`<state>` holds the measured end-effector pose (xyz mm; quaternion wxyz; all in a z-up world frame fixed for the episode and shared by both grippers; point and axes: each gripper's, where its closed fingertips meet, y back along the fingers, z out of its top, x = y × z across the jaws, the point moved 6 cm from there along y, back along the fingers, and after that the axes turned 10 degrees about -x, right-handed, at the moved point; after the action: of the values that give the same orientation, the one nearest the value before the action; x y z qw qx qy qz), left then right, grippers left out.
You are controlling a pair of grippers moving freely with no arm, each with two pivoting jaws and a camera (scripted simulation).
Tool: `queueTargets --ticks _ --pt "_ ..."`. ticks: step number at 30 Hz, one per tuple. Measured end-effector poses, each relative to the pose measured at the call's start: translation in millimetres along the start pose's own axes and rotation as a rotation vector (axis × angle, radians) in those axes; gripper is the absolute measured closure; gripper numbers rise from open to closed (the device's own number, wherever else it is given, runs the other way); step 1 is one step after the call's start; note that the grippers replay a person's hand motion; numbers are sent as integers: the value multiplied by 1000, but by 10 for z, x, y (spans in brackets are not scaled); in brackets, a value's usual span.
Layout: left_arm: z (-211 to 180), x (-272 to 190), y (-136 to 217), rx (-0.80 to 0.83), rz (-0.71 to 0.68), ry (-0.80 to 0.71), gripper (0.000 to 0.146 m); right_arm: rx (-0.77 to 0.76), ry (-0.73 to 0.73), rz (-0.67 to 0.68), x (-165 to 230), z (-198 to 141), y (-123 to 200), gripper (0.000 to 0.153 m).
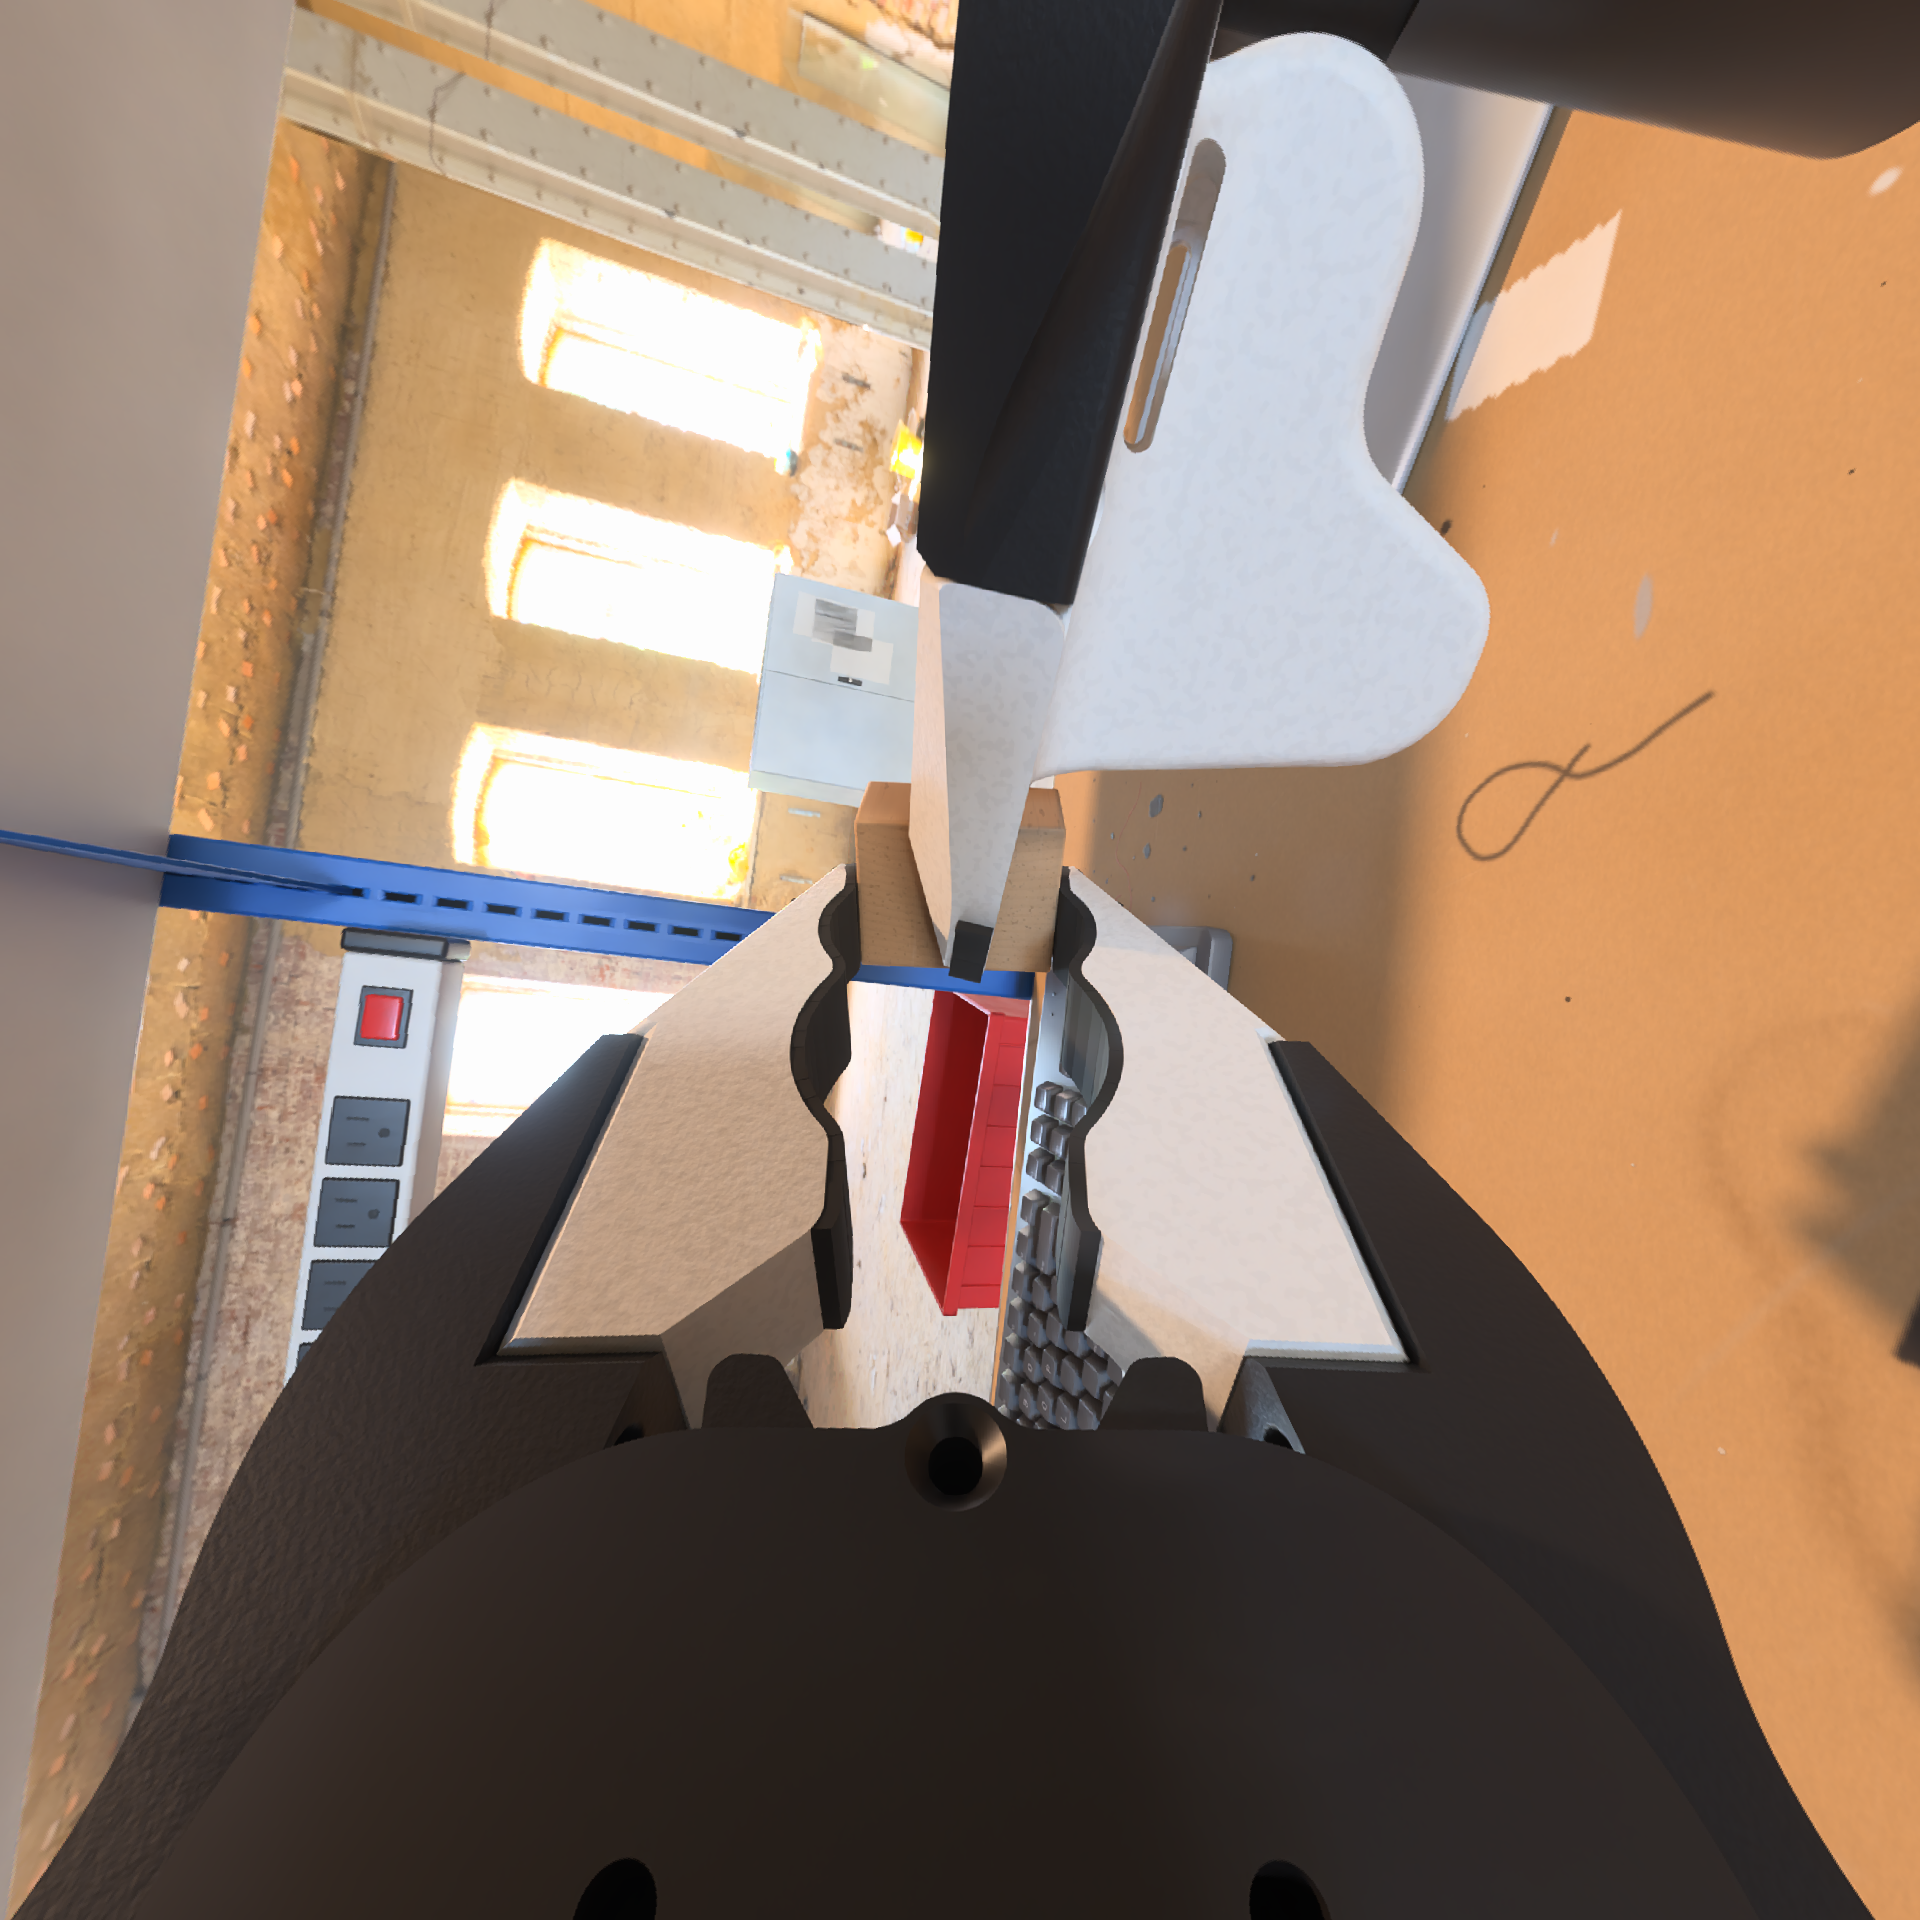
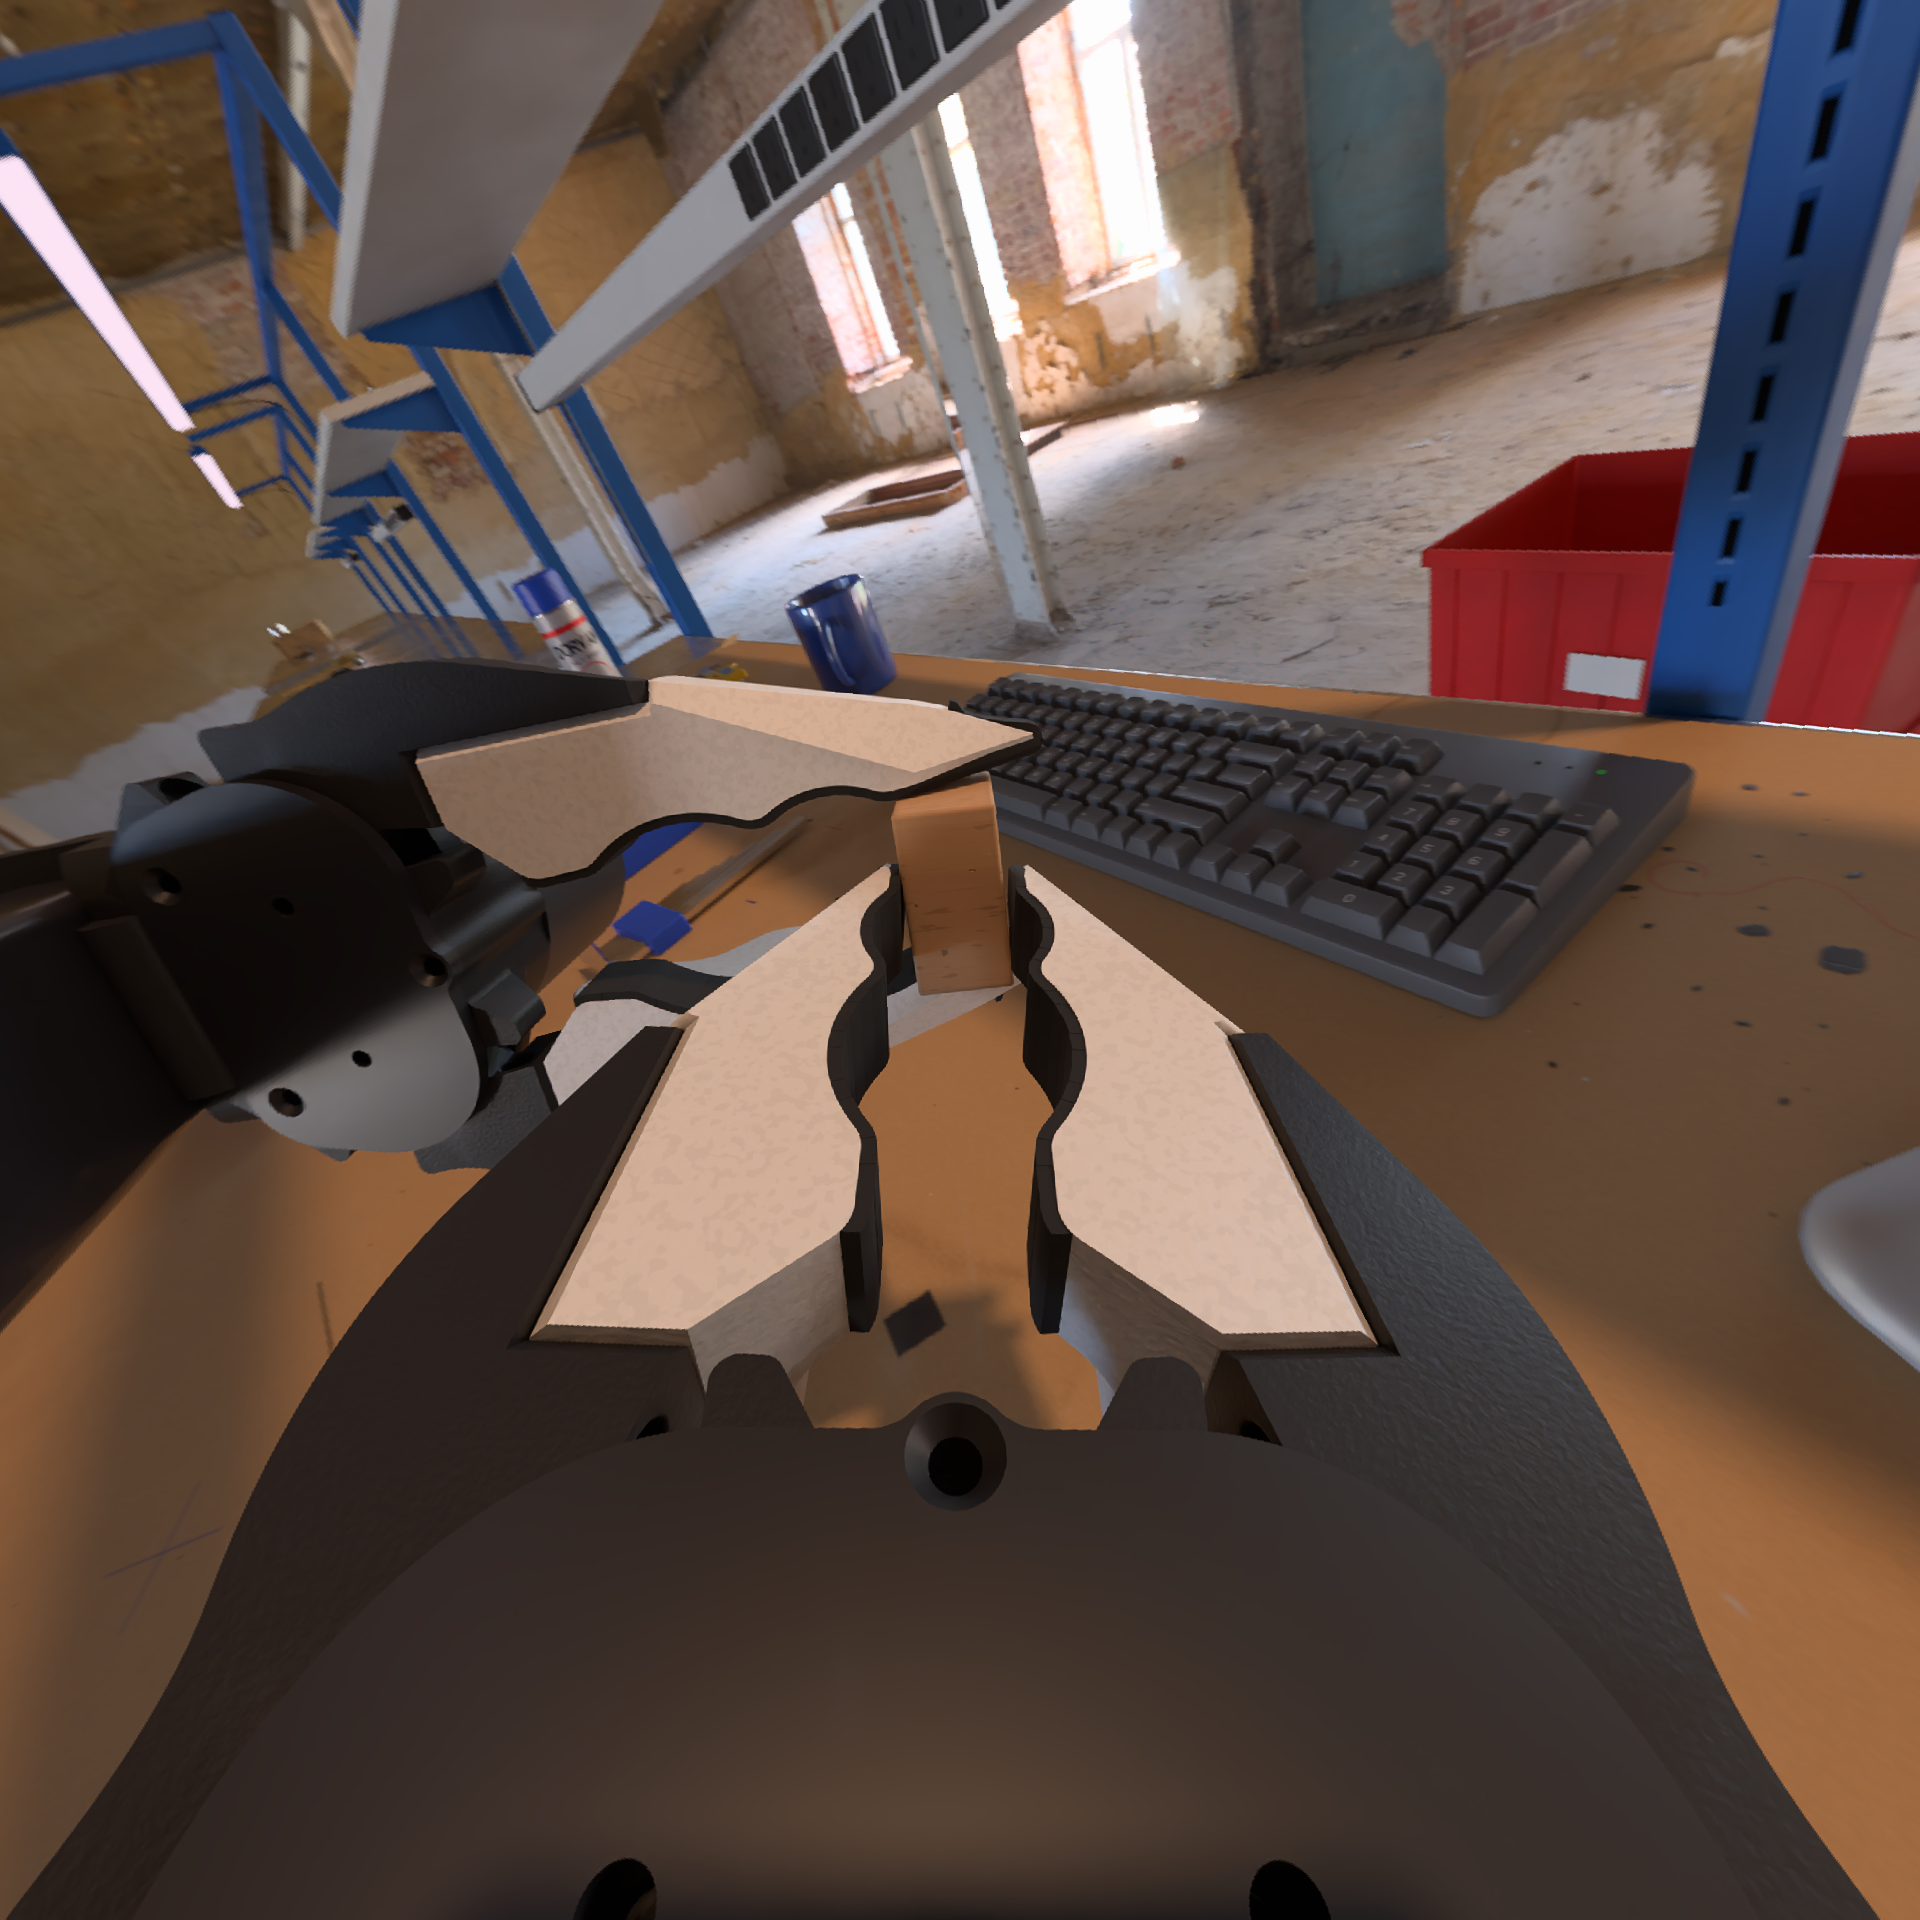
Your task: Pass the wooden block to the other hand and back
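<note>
From the right wrist view, the left hand-held gripper (image 2: 966, 800) reaches in from the left, its 2 fingers clamped on the top and bottom of the wooden block (image 2: 954, 902). The right hand-held gripper (image 2: 956, 914) grips the same block by its sides at the fingertips, above the table (image 2: 1455, 1195). Beyond the fingertips stands a blue mug (image 2: 842, 632). To their right lies a dark keyboard (image 2: 1299, 821), with a red bin (image 2: 1548, 582) farther right.
</note>
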<state>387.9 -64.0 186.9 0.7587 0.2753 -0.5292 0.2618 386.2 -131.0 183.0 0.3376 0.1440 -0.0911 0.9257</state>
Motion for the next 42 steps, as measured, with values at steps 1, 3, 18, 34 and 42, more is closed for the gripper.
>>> queueTargets --ticks 1,3,18,34,42 --pt "2 5 11 -5 3 1 110 -2 -13 16 3 3 -1 133" --pt "4 21 41 -20 14 13 109 -16 -50 57 11 10 -7 134" --pt "18 109 658 -423 -119 221 79 27 -498 750 319 -149 -64 136" --pt "-38 15 813 -480 -193 284 109 80 -561 842 417 -243 -111 108" --pt "-676 84 1111 -254 -123 290 109 194 -74 474 93 -397 -140 90"
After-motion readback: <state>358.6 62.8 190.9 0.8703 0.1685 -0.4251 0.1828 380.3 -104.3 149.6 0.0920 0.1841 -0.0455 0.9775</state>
